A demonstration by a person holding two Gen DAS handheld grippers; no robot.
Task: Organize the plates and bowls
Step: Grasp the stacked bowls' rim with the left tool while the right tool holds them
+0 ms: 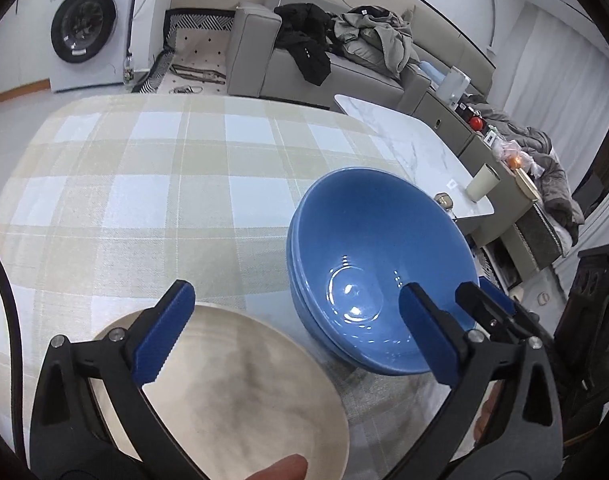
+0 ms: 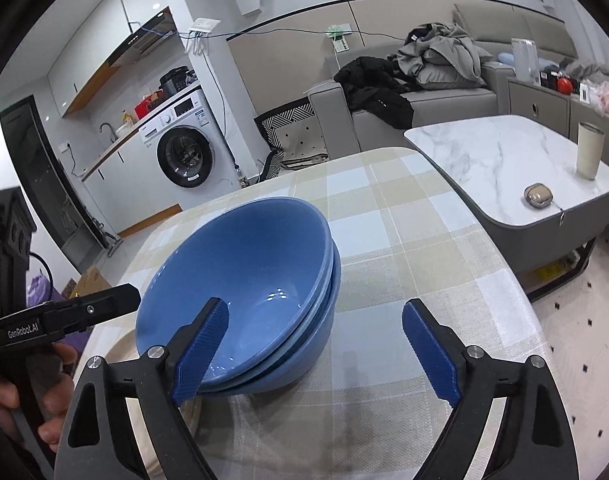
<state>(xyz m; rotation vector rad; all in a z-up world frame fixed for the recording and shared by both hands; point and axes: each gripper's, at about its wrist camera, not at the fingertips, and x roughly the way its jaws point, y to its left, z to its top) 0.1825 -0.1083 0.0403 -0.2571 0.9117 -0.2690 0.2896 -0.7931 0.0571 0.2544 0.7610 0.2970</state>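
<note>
Blue bowls (image 2: 248, 280) sit nested on the checked tablecloth (image 1: 144, 168), beige plate (image 1: 232, 392) just beside them under the left gripper (image 1: 292, 334); both the left gripper and the right gripper (image 2: 320, 354) are spread wide with nothing pinched, and the right one's left pad looks to overlap the near rim of the bowls. Judging from that, both stacks look placed, so back each gripper straight off along its own axis and keep the pads clear of the rims so the nest isn't nudged. Only legible text: "GenRobot.AI" (image 2: 22, 330) on the left gripper's body in the right wrist view; the washing machine (image 2: 184, 152) labels are too small to read.
</note>
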